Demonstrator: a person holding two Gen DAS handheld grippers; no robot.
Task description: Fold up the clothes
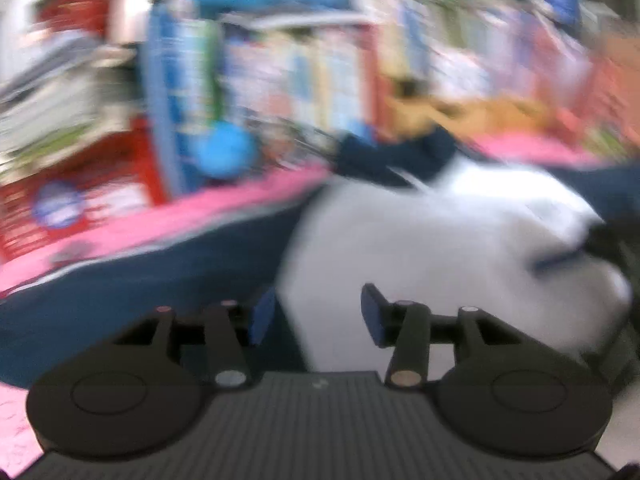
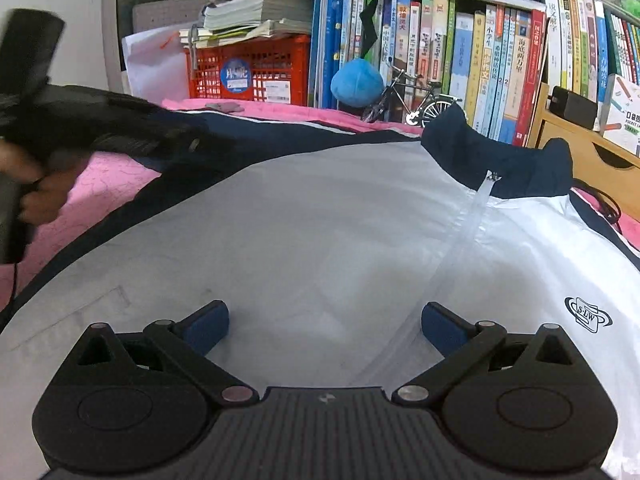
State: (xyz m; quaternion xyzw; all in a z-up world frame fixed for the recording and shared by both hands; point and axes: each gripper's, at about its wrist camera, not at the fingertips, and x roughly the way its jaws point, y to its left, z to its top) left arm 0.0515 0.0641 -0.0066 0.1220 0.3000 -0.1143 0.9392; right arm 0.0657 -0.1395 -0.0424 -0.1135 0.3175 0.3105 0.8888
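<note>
A white jacket (image 2: 320, 220) with a navy collar (image 2: 500, 160), navy sleeves and a closed front zipper (image 2: 460, 232) lies flat on a pink bed cover (image 2: 112, 184). A small logo (image 2: 588, 314) sits on its chest. My right gripper (image 2: 324, 328) hovers over the jacket's front, open wide, with nothing between its fingers. The left wrist view is blurred. There my left gripper (image 1: 318, 316) stands open above the seam where the navy sleeve (image 1: 140, 300) meets the white body (image 1: 420, 240); no fabric is pinched. At the left edge of the right wrist view, a hand (image 2: 44, 196) holds the other black tool.
Behind the bed stand a red crate (image 2: 256, 76) topped with stacked papers, a long row of books (image 2: 460, 60), a blue plush ball (image 2: 356, 80), a model bicycle (image 2: 416, 100) and a wooden box (image 2: 592, 160). A black cable (image 2: 608, 204) lies by the collar.
</note>
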